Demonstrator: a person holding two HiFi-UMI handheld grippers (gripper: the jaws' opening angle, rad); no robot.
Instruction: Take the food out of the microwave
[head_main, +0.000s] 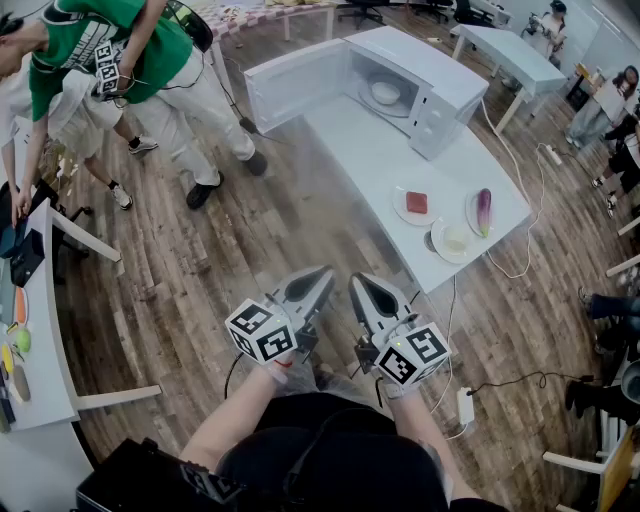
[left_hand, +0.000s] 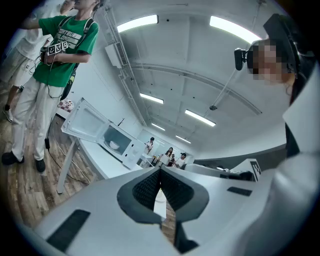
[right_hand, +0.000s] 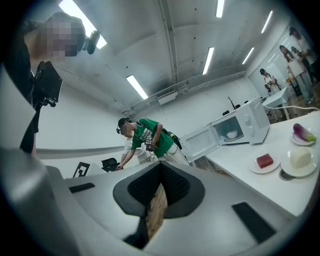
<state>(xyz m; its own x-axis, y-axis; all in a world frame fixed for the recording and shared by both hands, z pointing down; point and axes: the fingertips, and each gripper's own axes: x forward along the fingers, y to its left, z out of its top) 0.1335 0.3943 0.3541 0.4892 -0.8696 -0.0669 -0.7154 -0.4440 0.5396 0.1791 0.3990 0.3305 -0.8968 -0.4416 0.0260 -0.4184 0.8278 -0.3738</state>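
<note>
1. Closing the distance to the microwave (head_main: 430, 75) is judged to be the step in hand, since both tools are held over the wooden floor, well apart from the white table (head_main: 365, 150)
2. The left gripper (head_main: 322, 272) is seen with its jaws pressed together and nothing between them; the right gripper (head_main: 358, 281) is likewise closed and empty, and both are pointed level
3. The food is taken to be in the white bowl (head_main: 385, 93), which sits inside the open cavity at the far end of the table; what it contains cannot be made out
4. For a clean approach, the jaws of the chosen gripper should be opened before the cavity is entered, and the tool should be kept level and brought straight in, clear of the door (head_main: 295, 88), which is swung out to the left of the opening
5. A grip on the bowl's rim is suggested, with the bowl kept upright while it is drawn out
6. Relative to the grippers, the bowl lies ahead and somewhat to the right, well apart from both; three plates are set on the near end of the table between them, bearing a red block (head_main: 416, 203), an aubergine (head_main: 484, 210) and a pale item (head_main: 455, 240), so these should be passed without being knocked
</note>
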